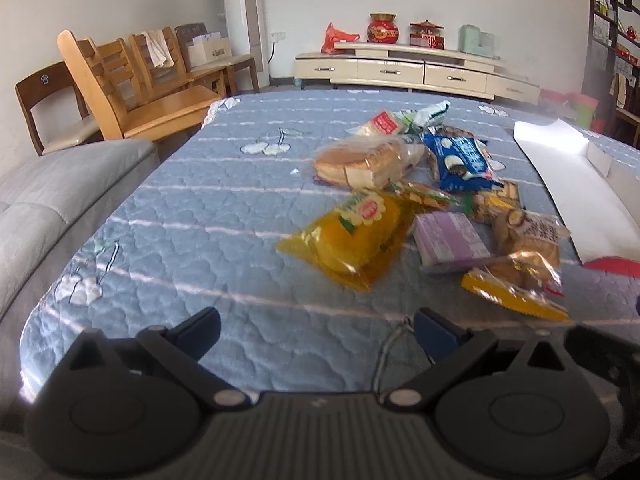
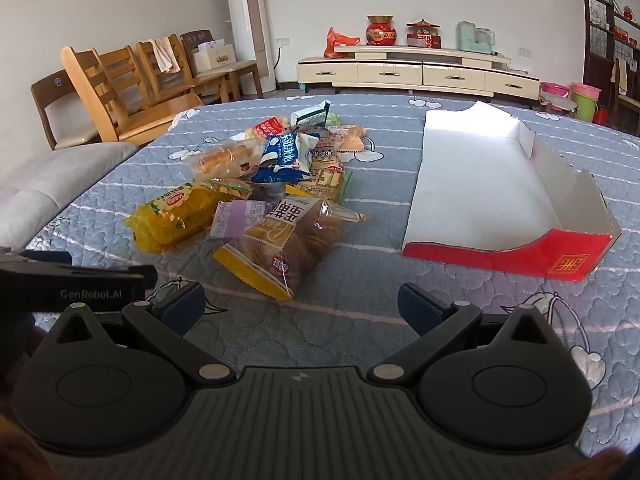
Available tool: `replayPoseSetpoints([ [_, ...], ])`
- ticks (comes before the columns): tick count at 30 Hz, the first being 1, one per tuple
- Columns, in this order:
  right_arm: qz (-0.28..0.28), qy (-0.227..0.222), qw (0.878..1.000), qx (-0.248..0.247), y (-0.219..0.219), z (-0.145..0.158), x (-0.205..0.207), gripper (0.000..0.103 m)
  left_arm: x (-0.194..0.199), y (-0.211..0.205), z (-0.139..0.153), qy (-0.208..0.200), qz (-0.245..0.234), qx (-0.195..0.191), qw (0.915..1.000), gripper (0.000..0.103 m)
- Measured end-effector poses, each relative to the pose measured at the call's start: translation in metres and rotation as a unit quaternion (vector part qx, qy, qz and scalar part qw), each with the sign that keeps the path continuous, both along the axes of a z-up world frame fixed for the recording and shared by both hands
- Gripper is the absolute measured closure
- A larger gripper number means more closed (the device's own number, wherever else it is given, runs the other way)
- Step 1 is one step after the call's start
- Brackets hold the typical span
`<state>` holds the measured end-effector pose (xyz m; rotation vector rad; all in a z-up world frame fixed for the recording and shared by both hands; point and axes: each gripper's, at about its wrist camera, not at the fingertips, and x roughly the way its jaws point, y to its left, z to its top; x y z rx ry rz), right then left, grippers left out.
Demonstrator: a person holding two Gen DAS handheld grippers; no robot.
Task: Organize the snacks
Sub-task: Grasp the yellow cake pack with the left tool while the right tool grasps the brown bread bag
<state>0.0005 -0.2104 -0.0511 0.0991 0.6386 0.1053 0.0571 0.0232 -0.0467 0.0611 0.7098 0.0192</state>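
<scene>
Jaws of both the left gripper (image 1: pixel 316 326) and right gripper (image 2: pixel 300 304) gape wide and empty near the table's (image 2: pixel 360 320) front edge, so sorting looks unstarted, and the nearest cookie bag (image 2: pixel 280 248) wants grasping for the red box (image 2: pixel 560 260).

Wooden chairs (image 2: pixel 132 80) line the wall at upper left, above a grey sofa (image 1: pixel 44 200). At upper centre, a cream cabinet (image 2: pixel 416 72) carries a red jar (image 2: pixel 381 30) and what may be a pale green kettle (image 2: pixel 466 36). Coloured buckets (image 2: pixel 584 100) stand at right.

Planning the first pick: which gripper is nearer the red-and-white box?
Right. The right gripper faces the box just ahead to its right; the left gripper sees only its edge, far right.
</scene>
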Motion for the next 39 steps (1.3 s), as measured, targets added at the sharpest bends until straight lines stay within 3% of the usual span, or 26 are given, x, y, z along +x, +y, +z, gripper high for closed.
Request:
replayPoseSetpoints([
  [5, -0.004, 0.001, 1.000, -0.002, -0.001, 0.001, 0.001, 0.000, 0.026, 0.002, -0.003, -0.008, -0.014, 0.026, 0.9995, 0.001],
  [12, -0.011, 0.006, 1.000, -0.005, 0.002, 0.000, 0.006, 0.000, 0.060, -0.011, -0.007, -0.020, -0.082, 0.065, 0.9943, 0.003],
  [14, -0.011, 0.008, 1.000, -0.003, 0.002, 0.001, 0.009, 0.000, 0.068, -0.015, -0.010, -0.018, -0.098, 0.071, 0.9925, 0.010],
  [18, -0.013, 0.008, 1.000, 0.005, 0.003, 0.004, 0.016, 0.000, 0.076, -0.014, -0.011, -0.011, -0.113, 0.044, 0.9926, 0.048],
  [21, -0.012, 0.009, 1.000, 0.018, 0.007, 0.007, 0.026, 0.000, 0.070, -0.012, -0.010, -0.018, -0.106, 0.033, 0.9937, 0.061],
  [25, -0.012, 0.010, 0.999, 0.043, 0.010, 0.011, 0.044, 0.000, 0.057, -0.004, -0.007, -0.021, -0.087, 0.017, 0.9958, 0.063],
  [30, -0.034, 0.027, 0.999, -0.001, 0.023, 0.000, 0.076, 0.000, 0.044, 0.005, -0.002, -0.026, -0.064, 0.001, 0.9976, 0.064],
  [35, -0.048, 0.046, 0.998, 0.005, 0.016, -0.014, 0.085, 0.000, 0.033, 0.007, 0.004, -0.033, -0.062, -0.004, 0.9975, 0.064],
  [37, -0.038, 0.044, 0.998, 0.008, 0.010, -0.018, 0.083, 0.007, 0.029, 0.007, 0.005, -0.034, -0.062, -0.011, 0.9974, 0.064],
  [38, -0.030, 0.049, 0.998, 0.001, 0.010, -0.020, 0.083, 0.025, 0.028, 0.006, 0.005, -0.034, -0.060, -0.012, 0.9975, 0.064],
  [39, -0.019, 0.054, 0.998, -0.007, 0.011, -0.021, 0.083, 0.035, 0.026, 0.005, 0.005, -0.033, -0.058, -0.014, 0.9976, 0.064],
])
